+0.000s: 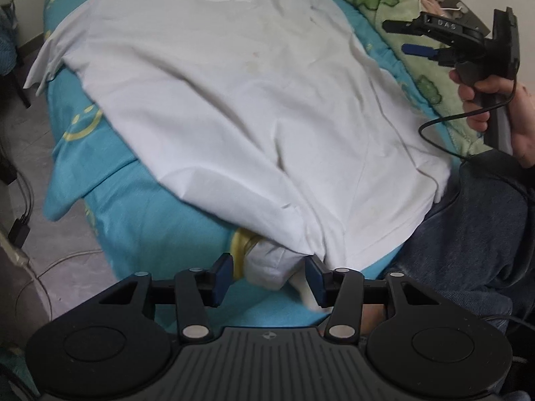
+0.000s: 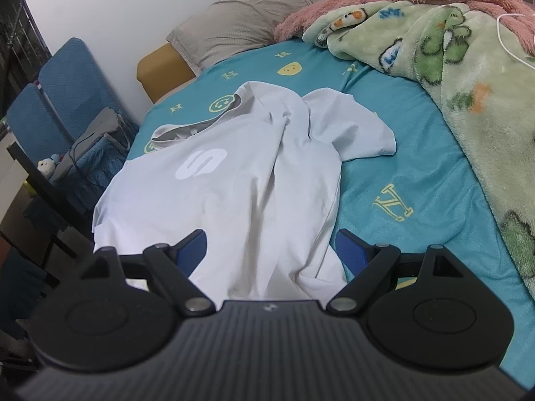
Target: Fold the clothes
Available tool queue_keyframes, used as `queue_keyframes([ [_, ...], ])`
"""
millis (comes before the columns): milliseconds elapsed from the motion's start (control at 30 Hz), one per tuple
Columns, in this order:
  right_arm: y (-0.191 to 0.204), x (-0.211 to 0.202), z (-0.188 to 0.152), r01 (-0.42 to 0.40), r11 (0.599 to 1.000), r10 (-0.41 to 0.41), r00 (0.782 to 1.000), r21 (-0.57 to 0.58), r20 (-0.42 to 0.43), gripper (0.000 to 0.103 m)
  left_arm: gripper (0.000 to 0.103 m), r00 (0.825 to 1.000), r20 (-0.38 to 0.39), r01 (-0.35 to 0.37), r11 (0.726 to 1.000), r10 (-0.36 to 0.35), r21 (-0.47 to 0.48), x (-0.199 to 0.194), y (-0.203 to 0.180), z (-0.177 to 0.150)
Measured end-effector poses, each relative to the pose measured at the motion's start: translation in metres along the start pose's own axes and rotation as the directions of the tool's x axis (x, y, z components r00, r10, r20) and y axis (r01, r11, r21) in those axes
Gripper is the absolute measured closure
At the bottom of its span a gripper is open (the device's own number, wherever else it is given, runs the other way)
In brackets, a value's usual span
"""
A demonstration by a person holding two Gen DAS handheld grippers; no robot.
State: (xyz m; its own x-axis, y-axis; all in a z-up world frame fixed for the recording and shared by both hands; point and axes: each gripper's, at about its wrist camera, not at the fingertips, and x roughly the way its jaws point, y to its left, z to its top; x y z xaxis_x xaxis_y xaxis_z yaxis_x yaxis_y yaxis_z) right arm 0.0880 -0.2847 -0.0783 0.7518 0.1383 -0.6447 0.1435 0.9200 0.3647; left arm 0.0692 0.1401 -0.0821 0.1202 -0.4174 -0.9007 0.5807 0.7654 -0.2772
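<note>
The left gripper (image 1: 269,282) sits at the near hem of the white T-shirt (image 1: 234,107), its blue pads parted with a bunched fold of cloth lying loosely between them, touching neither pad clearly, so it reads as released rather than pinching; the right gripper (image 2: 271,250) hangs above the lower right part of the shirt with its jaws spread wide and nothing between them, held up by the right hand (image 1: 501,107).

The shirt lies face up on the blue bedsheet (image 2: 401,167), logo showing, its left side hanging over the bed edge and the right sleeve (image 2: 354,127) rumpled out to the side; the body is creased down the middle.

Risks, as I judge them: if the left gripper closes now it may catch only the top layer of the hem, or the yellowish thing (image 1: 242,250) poking out beneath, and the fold would drag unevenly; the overhanging side could pull the whole shirt off the bed when the hem is lifted; the black cable (image 1: 468,123) trailing from the right gripper could snag the cloth; folding over the central crease would set it in.

Hard to make out: what the yellowish thing under the hem is; the left sleeve, largely lost over the edge; the collar, half turned under; farther off, a green blanket (image 2: 468,77) and a grey pillow (image 2: 247,20).
</note>
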Motion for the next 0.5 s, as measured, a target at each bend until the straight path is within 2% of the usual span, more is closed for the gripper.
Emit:
queue_keyframes([
  [33, 0.000, 0.001, 0.000, -0.001, 1.000, 0.001, 1.000, 0.004, -0.002, 0.018, 0.044, 1.000, 0.003, 0.016, 1.000, -0.016, 0.005, 0.001, -0.002, 0.002],
  [167, 0.000, 0.003, 0.000, -0.001, 1.000, 0.001, 1.000, 0.008, -0.010, 0.018, 0.045, 0.999, -0.007, 0.051, 0.999, -0.051, 0.007, 0.010, -0.004, 0.009],
  [267, 0.000, 0.005, 0.000, -0.003, 1.000, 0.003, 1.000, 0.008, -0.015, 0.018, 0.059, 0.998, -0.040, 0.049, 0.999, -0.050, -0.024, 0.019, 0.006, 0.009],
  [400, -0.002, 0.008, 0.000, -0.006, 1.000, 0.006, 1.000, 0.021, -0.023, 0.018, 0.091, 0.987, -0.087, 0.126, 0.987, -0.135, -0.103, 0.020, 0.022, 0.003],
  [433, -0.003, 0.009, 0.001, -0.006, 1.000, 0.007, 1.000, 0.024, -0.024, 0.018, 0.095, 0.979, -0.103, 0.164, 0.979, -0.177, -0.125, 0.018, 0.025, 0.001],
  [500, -0.003, 0.009, 0.000, -0.008, 1.000, 0.009, 1.000, 0.027, -0.026, 0.018, 0.096, 0.949, -0.125, 0.267, 0.948, -0.291, -0.174, 0.007, 0.030, -0.001],
])
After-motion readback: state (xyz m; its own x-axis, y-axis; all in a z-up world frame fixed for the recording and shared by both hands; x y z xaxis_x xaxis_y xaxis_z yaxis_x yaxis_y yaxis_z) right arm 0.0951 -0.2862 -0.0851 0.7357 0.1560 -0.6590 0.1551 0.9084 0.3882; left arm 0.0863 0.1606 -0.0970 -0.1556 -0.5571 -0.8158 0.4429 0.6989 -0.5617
